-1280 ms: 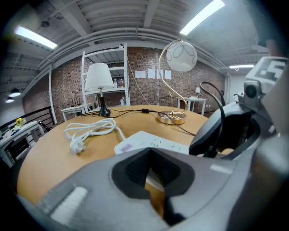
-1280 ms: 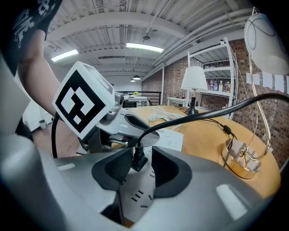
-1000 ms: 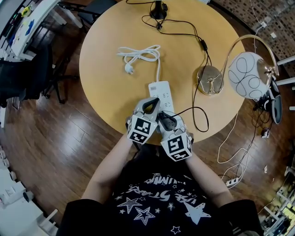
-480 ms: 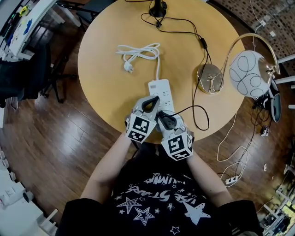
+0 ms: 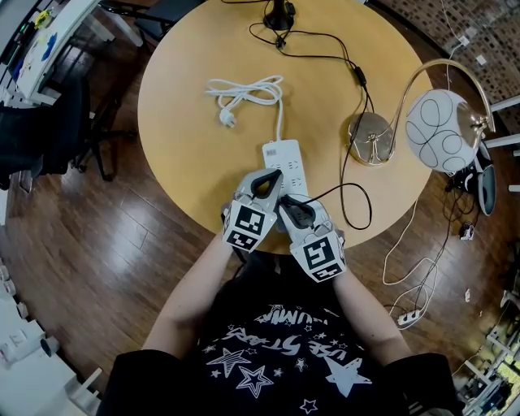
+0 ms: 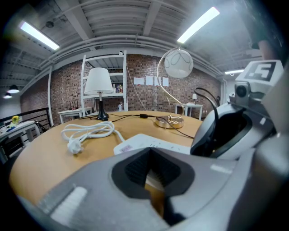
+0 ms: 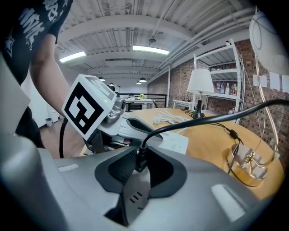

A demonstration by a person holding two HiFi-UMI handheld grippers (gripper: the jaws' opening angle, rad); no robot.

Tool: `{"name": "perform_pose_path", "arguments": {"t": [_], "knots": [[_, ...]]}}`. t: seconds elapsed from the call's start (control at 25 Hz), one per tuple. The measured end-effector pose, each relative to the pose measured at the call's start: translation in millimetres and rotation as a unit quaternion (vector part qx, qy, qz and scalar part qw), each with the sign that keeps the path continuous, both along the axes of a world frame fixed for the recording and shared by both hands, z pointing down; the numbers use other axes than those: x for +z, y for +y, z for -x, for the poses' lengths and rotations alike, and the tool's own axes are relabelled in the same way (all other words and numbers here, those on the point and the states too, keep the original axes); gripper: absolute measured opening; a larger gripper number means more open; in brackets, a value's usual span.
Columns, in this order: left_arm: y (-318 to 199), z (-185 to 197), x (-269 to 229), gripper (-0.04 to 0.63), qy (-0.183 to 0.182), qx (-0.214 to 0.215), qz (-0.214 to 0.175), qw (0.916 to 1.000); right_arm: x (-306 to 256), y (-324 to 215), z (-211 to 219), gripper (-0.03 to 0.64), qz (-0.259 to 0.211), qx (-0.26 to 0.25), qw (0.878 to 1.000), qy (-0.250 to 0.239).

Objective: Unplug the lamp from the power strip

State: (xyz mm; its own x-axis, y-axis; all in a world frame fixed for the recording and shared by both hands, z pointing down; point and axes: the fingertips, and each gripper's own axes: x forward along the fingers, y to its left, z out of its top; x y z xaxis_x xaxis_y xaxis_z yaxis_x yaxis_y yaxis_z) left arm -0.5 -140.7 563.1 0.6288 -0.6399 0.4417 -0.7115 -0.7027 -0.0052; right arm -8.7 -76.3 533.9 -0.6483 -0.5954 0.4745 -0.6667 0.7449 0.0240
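A white power strip (image 5: 284, 161) lies on the round wooden table (image 5: 187, 146). Its near end sits between the jaws of my left gripper (image 5: 266, 186), which is shut on it; in the left gripper view the strip (image 6: 149, 143) runs away from the pads. My right gripper (image 5: 294, 213) has just been closing, and its pads now press on the black plug (image 7: 140, 159). The plug's black cord (image 5: 345, 192) loops to the gold base (image 5: 370, 140) of the lamp with a white globe shade (image 5: 439, 130).
The strip's own white cord (image 5: 244, 93) lies coiled on the table's far left, with its plug loose. A second lamp's black base (image 5: 279, 16) stands at the far edge. More cables hang off the table's right side over the wood floor (image 5: 97, 236).
The right gripper's jaws have drawn in onto the black plug, and its marker cube has tipped slightly. The left gripper and the power strip have stayed put.
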Motion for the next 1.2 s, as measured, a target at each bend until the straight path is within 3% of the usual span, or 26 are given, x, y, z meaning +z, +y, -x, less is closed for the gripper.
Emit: {"name": "perform_pose_path", "arguments": {"t": [0.12, 0.32, 0.6, 0.76, 1.0, 1.2], "knots": [[-1, 0, 0, 0.005, 0.002, -0.003, 0.0, 1.0, -9, 0, -1, 0.071, -0.006, 0.01, 0.999, -0.035], [-2, 1, 1, 0.005, 0.002, -0.005, 0.001, 1.0, -17, -3, 3, 0.069, -0.03, 0.002, 0.999, -0.018], [-2, 6, -3, 0.005, -0.01, -0.014, -0.009, 0.9998, -47, -6, -18, 0.071, -0.045, 0.032, 0.998, -0.039], [-10, 24, -41, 0.005, 0.037, -0.071, -0.038, 0.996, -86, -9, -28, 0.071, -0.071, 0.05, 0.993, -0.08], [0, 28, -115, 0.005, 0.077, -0.078, -0.11, 0.9879, -140, -8, -30, 0.071, -0.11, 0.06, 0.984, -0.124], [12, 34, -148, 0.005, 0.097, -0.099, -0.115, 0.9836, -174, -6, -27, 0.071, -0.131, 0.063, 0.978, -0.147]]}}
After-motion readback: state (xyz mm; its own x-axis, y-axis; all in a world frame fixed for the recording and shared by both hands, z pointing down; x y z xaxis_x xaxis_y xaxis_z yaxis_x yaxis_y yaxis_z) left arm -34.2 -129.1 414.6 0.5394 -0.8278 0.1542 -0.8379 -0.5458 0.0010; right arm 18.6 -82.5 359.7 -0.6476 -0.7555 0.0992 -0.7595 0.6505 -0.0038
